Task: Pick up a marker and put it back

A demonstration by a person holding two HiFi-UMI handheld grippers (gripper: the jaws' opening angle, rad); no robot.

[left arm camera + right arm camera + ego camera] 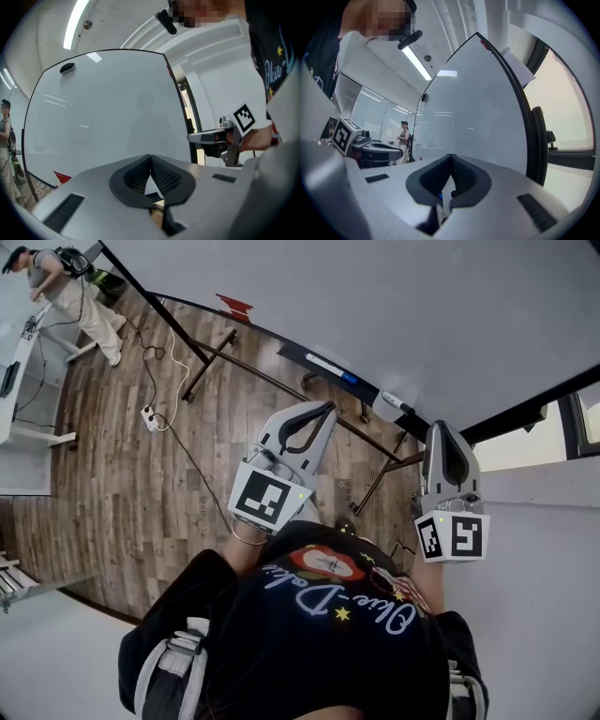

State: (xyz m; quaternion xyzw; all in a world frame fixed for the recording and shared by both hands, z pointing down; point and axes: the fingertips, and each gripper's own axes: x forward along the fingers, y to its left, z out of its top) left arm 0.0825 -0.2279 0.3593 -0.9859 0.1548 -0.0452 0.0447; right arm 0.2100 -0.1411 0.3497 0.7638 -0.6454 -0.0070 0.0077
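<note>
A white marker with a blue cap (pixel 330 367) lies on the tray along the lower edge of the big whiteboard (pixel 375 306). A second white object with a dark tip (pixel 394 403) rests further right on that tray. My left gripper (pixel 326 410) hovers below the tray, shut with nothing in it; in its own view the jaws (pixel 151 157) meet in front of the whiteboard (pixel 103 112). My right gripper (pixel 441 428) is held to the right, also shut and holding nothing. Its tips (pixel 451 156) point at the whiteboard (pixel 473 108).
The whiteboard's stand legs (pixel 216 357) spread over a wooden floor with cables and a power strip (pixel 150 416). A person (pixel 66 287) stands at the far left by a white desk (pixel 19 381). A window (pixel 586 413) is at the right.
</note>
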